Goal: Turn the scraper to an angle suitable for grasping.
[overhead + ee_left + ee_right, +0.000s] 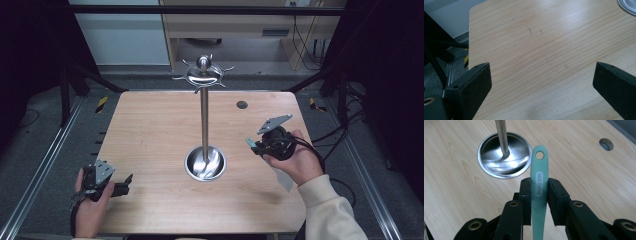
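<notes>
Right now your right gripper (pixel 539 192) is clamped on a pale green utensil handle (pixel 539 177), its two black jaws pressing the flat sides of the handle from left and right. In the right gripper view the handle runs straight up between the jaws, its rounded end with a small hanging hole standing clear above the jaw tips, and a white oval logo sits on the part between the pads. The lower end of the handle passes down behind the jaws, and what kind of head it carries you cannot tell from there. In the high view your right hand (pixel 295 160) holds that gripper above the right side of the wooden table (pixel 150 130), with the green tip pointing toward the middle of the table.

Just beyond the handle's end stands the metal stand (pixel 204 120): a round shiny base dish (pixel 504 155) resting on the table, an upright pole rising from its centre, and a ring of hooks (pixel 203 75) at the top. The handle is near the base but does not touch it.

Your left gripper (pixel 120 189) rests low at the table's near left corner, its jaws spread wide apart with nothing but bare tabletop between them. A small round hole (pixel 242 104) sits in the table behind the stand, toward the right.
</notes>
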`<action>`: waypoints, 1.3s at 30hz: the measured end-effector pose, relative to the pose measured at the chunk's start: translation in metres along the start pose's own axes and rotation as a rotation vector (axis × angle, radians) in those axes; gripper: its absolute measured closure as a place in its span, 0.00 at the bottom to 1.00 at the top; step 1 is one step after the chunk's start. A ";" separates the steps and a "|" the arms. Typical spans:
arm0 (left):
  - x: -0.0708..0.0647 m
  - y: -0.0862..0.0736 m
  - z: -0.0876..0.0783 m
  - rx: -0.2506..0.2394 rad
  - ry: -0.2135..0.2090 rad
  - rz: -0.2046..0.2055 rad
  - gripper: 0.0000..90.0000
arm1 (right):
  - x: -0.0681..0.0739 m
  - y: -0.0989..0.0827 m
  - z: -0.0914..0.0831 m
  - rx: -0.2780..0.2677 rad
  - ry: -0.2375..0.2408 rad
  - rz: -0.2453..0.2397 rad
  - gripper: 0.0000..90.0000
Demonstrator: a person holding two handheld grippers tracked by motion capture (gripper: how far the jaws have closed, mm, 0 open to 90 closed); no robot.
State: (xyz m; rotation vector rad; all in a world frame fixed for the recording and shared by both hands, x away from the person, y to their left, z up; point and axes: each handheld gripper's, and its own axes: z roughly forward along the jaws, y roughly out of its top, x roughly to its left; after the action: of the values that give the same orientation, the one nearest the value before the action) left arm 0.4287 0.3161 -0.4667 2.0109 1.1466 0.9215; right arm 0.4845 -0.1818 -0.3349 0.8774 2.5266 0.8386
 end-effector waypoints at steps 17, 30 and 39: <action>0.001 0.001 0.002 0.002 0.007 0.004 0.02 | -0.001 0.015 -0.028 -0.163 -0.010 -0.010 0.83; 0.000 0.002 0.001 -0.006 0.004 0.006 0.02 | -0.004 0.014 -0.057 -0.304 -0.009 0.043 0.83; 0.000 0.001 0.002 -0.001 -0.001 0.002 0.02 | -0.010 0.013 -0.061 -0.371 0.005 0.076 0.83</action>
State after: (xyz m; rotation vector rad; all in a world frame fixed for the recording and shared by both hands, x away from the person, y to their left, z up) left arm 0.4306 0.3148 -0.4669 2.0118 1.1445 0.9219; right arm 0.4687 -0.2059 -0.2787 0.8475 2.2448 1.2816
